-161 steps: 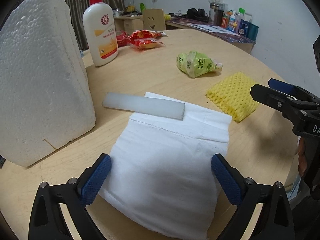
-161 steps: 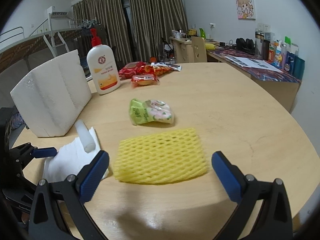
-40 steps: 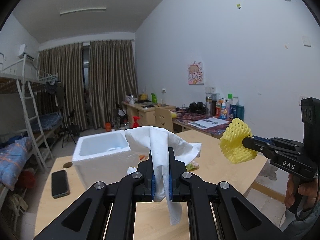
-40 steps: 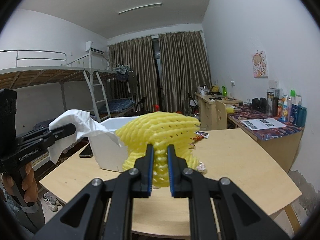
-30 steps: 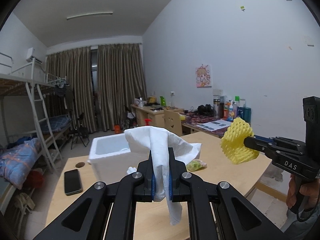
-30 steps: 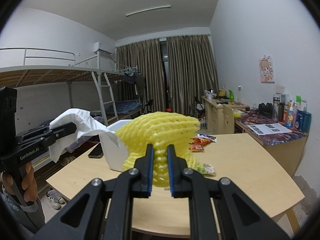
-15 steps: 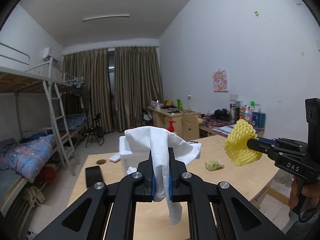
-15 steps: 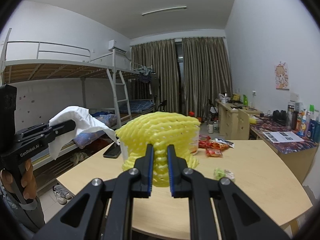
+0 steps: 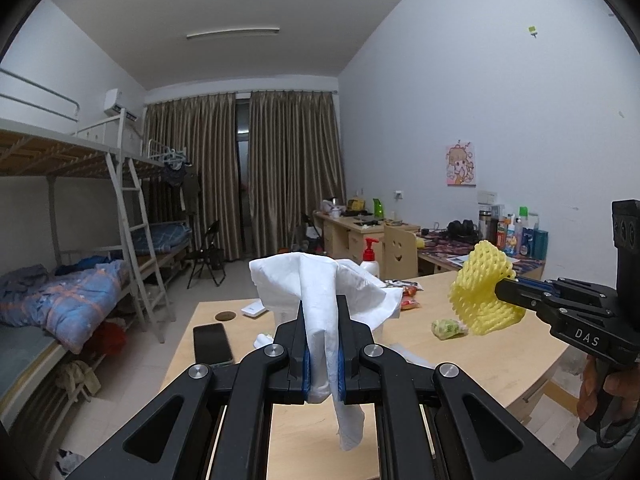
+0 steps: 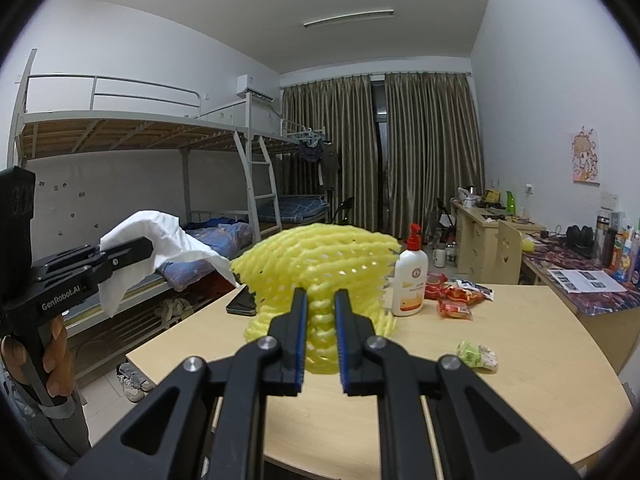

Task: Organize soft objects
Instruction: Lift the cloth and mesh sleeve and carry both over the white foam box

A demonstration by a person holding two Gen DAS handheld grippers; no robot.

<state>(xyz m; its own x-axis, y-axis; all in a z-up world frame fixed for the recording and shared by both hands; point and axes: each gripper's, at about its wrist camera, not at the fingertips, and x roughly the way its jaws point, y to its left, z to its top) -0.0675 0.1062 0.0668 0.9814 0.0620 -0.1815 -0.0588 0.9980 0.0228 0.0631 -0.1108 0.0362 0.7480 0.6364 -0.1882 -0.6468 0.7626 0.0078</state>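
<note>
You have both pickups done: your left gripper (image 9: 322, 354) has its fingers clamped on the tissue (image 9: 320, 300), your right gripper (image 10: 320, 344) on the foam net (image 10: 320, 268), both aloft over the bench (image 10: 520, 360), unplaced, the green packet (image 10: 478, 354) waiting at 4 o'clock.

Open air lies ahead of both jaws, above the wooden table (image 10: 532, 360). Below and beyond them stand obstacles: lotion pump bottle (image 10: 409, 280), red snack packets (image 10: 454, 298), green packet (image 10: 477, 354), black phone (image 9: 213, 345).
</note>
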